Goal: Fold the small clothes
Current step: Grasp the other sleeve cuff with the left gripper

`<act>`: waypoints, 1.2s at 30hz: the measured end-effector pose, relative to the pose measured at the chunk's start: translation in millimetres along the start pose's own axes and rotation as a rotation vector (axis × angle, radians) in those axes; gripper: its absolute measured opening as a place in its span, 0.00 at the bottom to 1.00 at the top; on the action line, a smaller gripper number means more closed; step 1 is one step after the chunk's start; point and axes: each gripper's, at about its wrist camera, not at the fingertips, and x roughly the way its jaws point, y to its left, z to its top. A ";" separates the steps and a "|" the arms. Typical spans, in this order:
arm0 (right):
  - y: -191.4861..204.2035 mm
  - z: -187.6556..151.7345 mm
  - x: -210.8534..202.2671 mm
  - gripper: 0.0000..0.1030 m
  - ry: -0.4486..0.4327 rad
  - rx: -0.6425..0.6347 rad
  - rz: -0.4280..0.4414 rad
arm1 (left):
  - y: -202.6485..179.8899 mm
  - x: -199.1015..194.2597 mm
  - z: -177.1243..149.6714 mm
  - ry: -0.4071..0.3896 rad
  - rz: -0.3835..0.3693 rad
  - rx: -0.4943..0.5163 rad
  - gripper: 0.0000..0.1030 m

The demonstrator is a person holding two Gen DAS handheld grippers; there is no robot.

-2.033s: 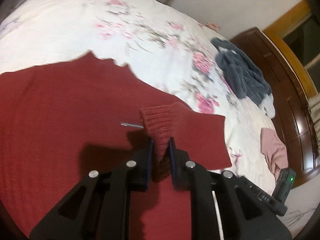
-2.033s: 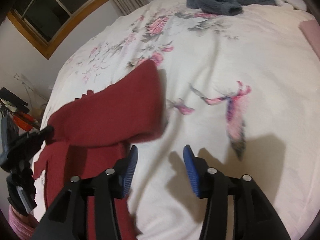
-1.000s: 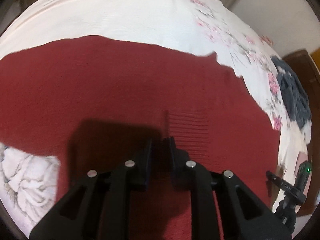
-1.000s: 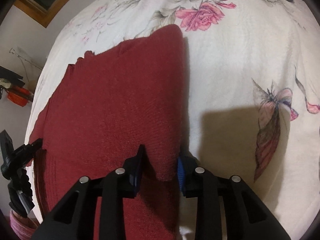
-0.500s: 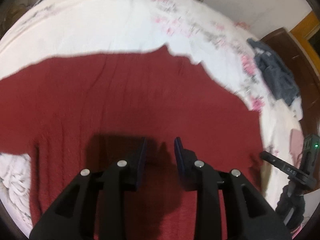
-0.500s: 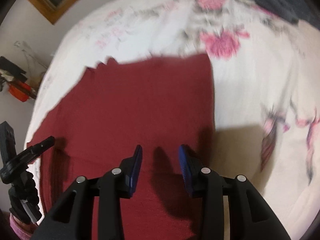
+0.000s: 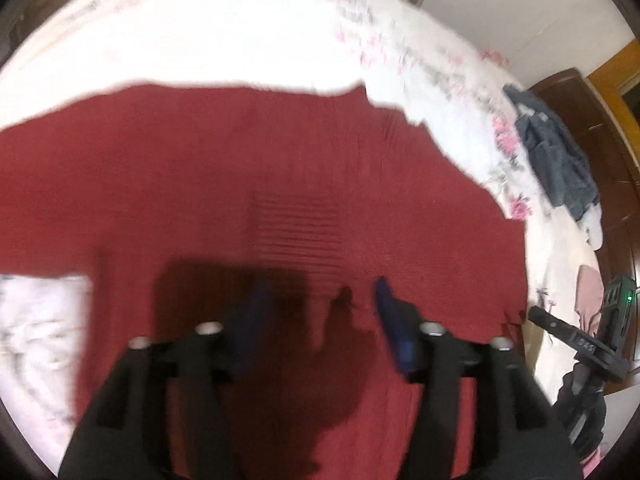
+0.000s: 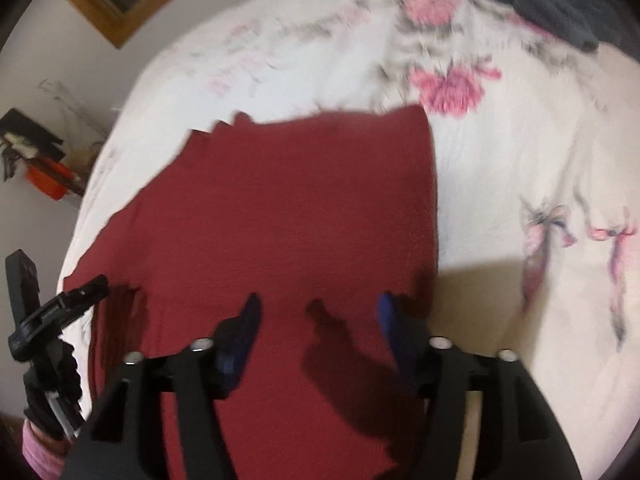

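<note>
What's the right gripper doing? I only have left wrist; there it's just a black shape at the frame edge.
Observer: The right gripper is open with nothing between its fingers, hovering above the red sweater near its right-hand edge.
Operator: That edge tidy?
Observer: It looks fairly straight in the right wrist view and lies flat on the floral bedspread. Motion blur hides any fine wrinkles.
Operator: Anything off the bed on that side?
Observer: Yes, there's an orange item among dark clutter by the wall, past the sweater's left side. I can't tell what it is.
</note>
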 end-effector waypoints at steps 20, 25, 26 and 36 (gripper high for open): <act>83.0 -59.5 30.0 0.68 0.107 -0.140 0.045 | 278.1 -101.3 -30.4 -0.168 0.125 -0.532 0.73; 96.7 -60.9 49.3 0.68 0.125 -0.149 0.035 | 299.4 -95.7 -13.8 -0.220 0.073 -0.597 0.73; 97.2 -61.2 51.3 0.68 0.128 -0.144 0.034 | 302.4 -94.3 -9.9 -0.228 0.066 -0.608 0.73; 99.2 -63.4 68.1 0.70 0.133 -0.151 0.018 | 348.7 -98.1 17.1 -0.307 0.039 -0.696 0.63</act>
